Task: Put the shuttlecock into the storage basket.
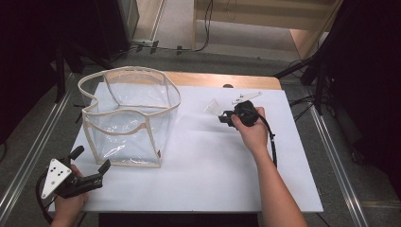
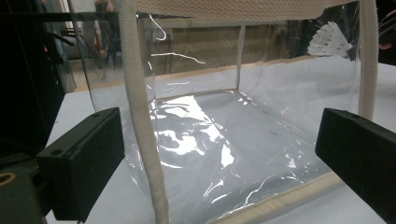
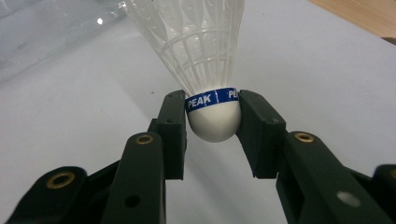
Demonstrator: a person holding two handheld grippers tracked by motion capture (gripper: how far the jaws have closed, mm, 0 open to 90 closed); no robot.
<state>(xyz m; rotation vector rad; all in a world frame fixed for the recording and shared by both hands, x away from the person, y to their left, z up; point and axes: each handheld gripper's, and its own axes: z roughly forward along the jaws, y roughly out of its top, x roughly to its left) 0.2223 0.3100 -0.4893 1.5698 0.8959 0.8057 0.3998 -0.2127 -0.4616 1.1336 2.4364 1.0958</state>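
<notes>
A white shuttlecock [image 3: 212, 116] with a blue band marked PEAK is clamped by its round cork between the jaws of my right gripper [image 3: 212, 121]. In the high view that right gripper [image 1: 226, 115] hovers over the table's far right part, the shuttlecock [image 1: 213, 106] pointing left toward the bag. A clear plastic bag [image 1: 128, 116] with cream fabric trim stands open at the left. My left gripper [image 1: 90, 158] is open near the bag's front left corner; its jaws frame the bag's corner seam [image 2: 140, 116] without touching it.
A white sheet [image 1: 198, 161] covers the wooden table [image 1: 222, 79]. Cables and dark stands lie on the floor behind and at both sides. Through the bag wall the shuttlecock [image 2: 329, 41] shows faintly in the left gripper view.
</notes>
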